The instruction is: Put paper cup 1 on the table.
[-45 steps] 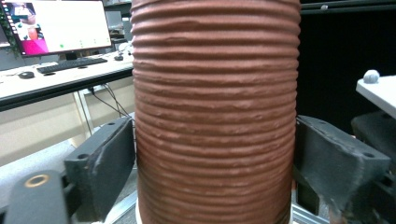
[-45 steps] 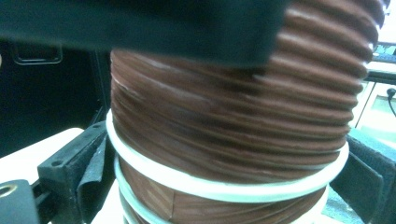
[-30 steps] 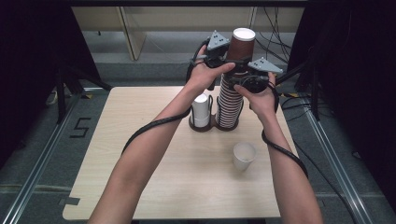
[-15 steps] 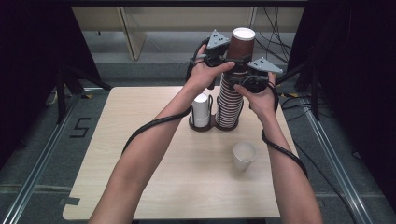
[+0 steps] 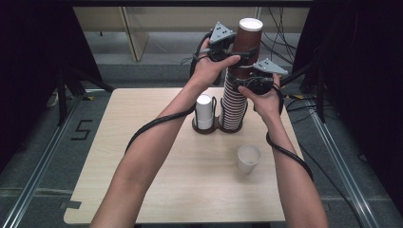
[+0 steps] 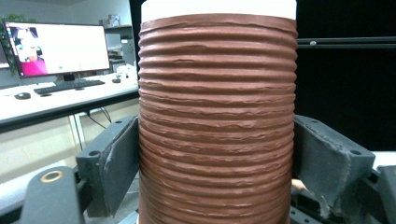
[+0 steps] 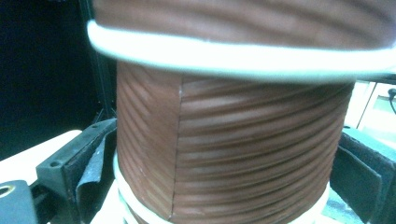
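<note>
A tall stack of brown ribbed paper cups [image 5: 234, 102] stands in a dark holder [image 5: 209, 128] at the table's far middle. My left gripper [image 5: 244, 51] reaches in from the left at the top cup [image 5: 247, 40]. Its jaws have just been closing, and both pads [image 6: 121, 163] now press on the ribbed wall of that cup [image 6: 217, 116]. Lower on the stack, my right gripper [image 5: 242, 86] comes in from the right. In the right gripper view its jaws clamp a brown cup [image 7: 233, 154] just under the white rim [image 7: 233, 58] of the cup above.
A short stack of white cups [image 5: 204, 111] sits in the holder's left ring. One loose white cup [image 5: 248, 159] stands on the wooden table [image 5: 142, 142] nearer the person, to the right. Both grippers' cables trail along the forearms. Dark floor and rails surround the table.
</note>
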The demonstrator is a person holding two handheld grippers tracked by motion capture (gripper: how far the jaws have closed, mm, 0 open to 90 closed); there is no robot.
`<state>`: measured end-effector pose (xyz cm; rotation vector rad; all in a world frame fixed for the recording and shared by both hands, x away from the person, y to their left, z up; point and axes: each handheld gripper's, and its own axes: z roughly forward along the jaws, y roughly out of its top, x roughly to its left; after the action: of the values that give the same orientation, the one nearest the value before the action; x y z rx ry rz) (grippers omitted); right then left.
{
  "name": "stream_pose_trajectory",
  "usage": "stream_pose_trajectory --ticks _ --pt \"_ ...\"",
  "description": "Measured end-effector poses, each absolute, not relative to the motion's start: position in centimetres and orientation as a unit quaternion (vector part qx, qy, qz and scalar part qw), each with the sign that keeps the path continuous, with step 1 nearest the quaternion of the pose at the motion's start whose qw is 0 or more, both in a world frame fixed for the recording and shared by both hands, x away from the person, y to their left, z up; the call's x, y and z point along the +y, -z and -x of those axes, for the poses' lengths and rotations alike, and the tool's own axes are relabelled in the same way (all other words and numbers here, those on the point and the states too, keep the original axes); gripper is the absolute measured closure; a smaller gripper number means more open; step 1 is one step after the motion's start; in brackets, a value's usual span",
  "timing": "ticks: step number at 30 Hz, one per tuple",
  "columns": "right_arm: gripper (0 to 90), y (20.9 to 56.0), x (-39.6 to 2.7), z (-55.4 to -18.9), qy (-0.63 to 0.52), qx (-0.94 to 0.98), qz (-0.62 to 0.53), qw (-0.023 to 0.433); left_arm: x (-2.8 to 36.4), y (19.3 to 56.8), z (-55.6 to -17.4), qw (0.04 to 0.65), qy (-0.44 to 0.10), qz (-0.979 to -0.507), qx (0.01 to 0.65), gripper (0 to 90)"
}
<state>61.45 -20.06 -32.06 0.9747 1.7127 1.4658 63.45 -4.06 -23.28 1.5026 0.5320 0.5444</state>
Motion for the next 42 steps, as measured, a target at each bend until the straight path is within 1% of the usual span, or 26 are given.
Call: stream_pose_trajectory --ticks 6,8,9,13,15,19,22,24,25,27,30,33,34,37,42 --pt "3.4 32.0 -20.0 -61.5 -0.563 0.658 -0.375 0.331 -4.1 22.4 -63.4 0.674 -0.251 -0.654 0.236 18.4" --pt "0.9 32.0 -20.1 -61.6 -0.566 0.655 -0.372 0.335 -3.9 22.0 -63.3 0.680 -0.254 -0.647 0.235 18.4" --pt "0.5 31.9 -20.1 -61.6 -0.566 0.660 -0.368 0.328 -3.9 21.8 -63.2 0.684 -0.255 -0.642 0.235 18.4" --pt "0.4 31.5 -20.1 -61.5 -0.567 0.654 -0.371 0.336 -3.6 20.8 -62.9 0.698 -0.259 -0.626 0.232 18.4" --pt "0.4 31.4 -20.1 -61.3 -0.570 0.652 -0.378 0.328 -3.4 20.3 -62.7 0.704 -0.261 -0.619 0.231 18.4" --pt "0.4 31.3 -20.4 -60.9 -0.569 0.647 -0.376 0.341 -3.0 19.5 -62.1 0.709 -0.267 -0.612 0.225 18.5" --pt "0.4 31.1 -20.6 -60.4 -0.571 0.648 -0.376 0.335 -2.6 19.0 -61.4 0.712 -0.270 -0.609 0.221 18.5" --pt "0.4 31.1 -20.7 -60.1 -0.571 0.648 -0.370 0.342 -2.3 18.6 -60.9 0.716 -0.270 -0.606 0.217 18.5" --pt "0.4 31.1 -20.7 -59.8 -0.572 0.649 -0.372 0.336 -2.1 18.4 -60.6 0.715 -0.272 -0.607 0.215 18.4" --pt "0.4 31.1 -20.9 -59.5 -0.571 0.648 -0.367 0.346 -1.6 18.2 -60.0 0.713 -0.275 -0.609 0.212 18.4" --pt "0.4 31.1 -21.3 -58.9 -0.570 0.653 -0.363 0.342 -0.7 18.1 -59.2 0.709 -0.278 -0.613 0.210 18.4" --pt "0.4 31.1 -21.7 -58.2 -0.570 0.652 -0.356 0.351 0.4 18.1 -58.2 0.700 -0.283 -0.622 0.207 18.4" --pt "0.4 31.2 -21.8 -57.8 -0.569 0.655 -0.359 0.344 0.9 18.2 -57.8 0.694 -0.287 -0.628 0.206 18.4" --pt "0.4 31.4 -22.3 -56.8 -0.561 0.667 -0.346 0.348 2.1 18.6 -56.7 0.673 -0.293 -0.648 0.203 18.4" --pt "0.4 32.1 -22.7 -55.1 -0.550 0.681 -0.343 0.341 3.9 19.8 -54.7 0.643 -0.301 -0.675 0.201 18.4"
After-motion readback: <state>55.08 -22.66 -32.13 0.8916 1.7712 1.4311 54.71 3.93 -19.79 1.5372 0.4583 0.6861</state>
